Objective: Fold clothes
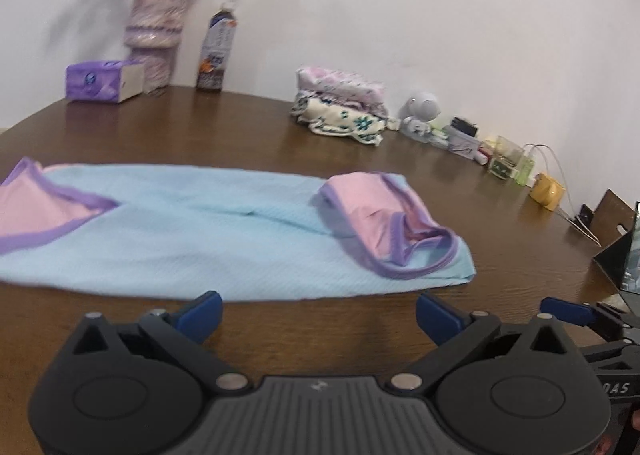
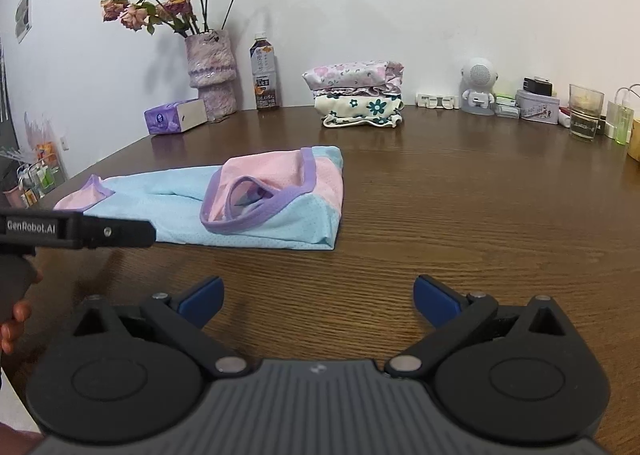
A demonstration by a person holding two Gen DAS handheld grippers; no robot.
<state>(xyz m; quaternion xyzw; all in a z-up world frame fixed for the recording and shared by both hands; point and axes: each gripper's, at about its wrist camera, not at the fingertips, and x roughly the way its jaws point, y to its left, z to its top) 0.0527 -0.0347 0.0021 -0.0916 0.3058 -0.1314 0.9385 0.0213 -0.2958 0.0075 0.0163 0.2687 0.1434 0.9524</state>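
A light blue garment (image 1: 208,231) (image 2: 256,215) with pink panels and purple trim lies partly folded on the brown wooden table (image 1: 280,135) (image 2: 460,215). One pink sleeve (image 1: 380,215) is folded onto its right end, another (image 1: 36,211) lies at its left end. My left gripper (image 1: 319,313) hovers open just in front of the garment's near edge, with nothing between its blue fingers. My right gripper (image 2: 318,301) is open too, over bare table in front of and to the right of the garment. Its blue fingertip (image 1: 568,309) shows at the right of the left wrist view.
A stack of folded floral clothes (image 2: 358,99) (image 1: 344,107) sits at the back by the wall. Also there: a flower vase (image 2: 210,71), a bottle (image 2: 265,73), a tissue box (image 2: 174,117), a white speaker figure (image 2: 478,87), tins and a glass (image 2: 585,111). A hand (image 2: 12,323) shows at left.
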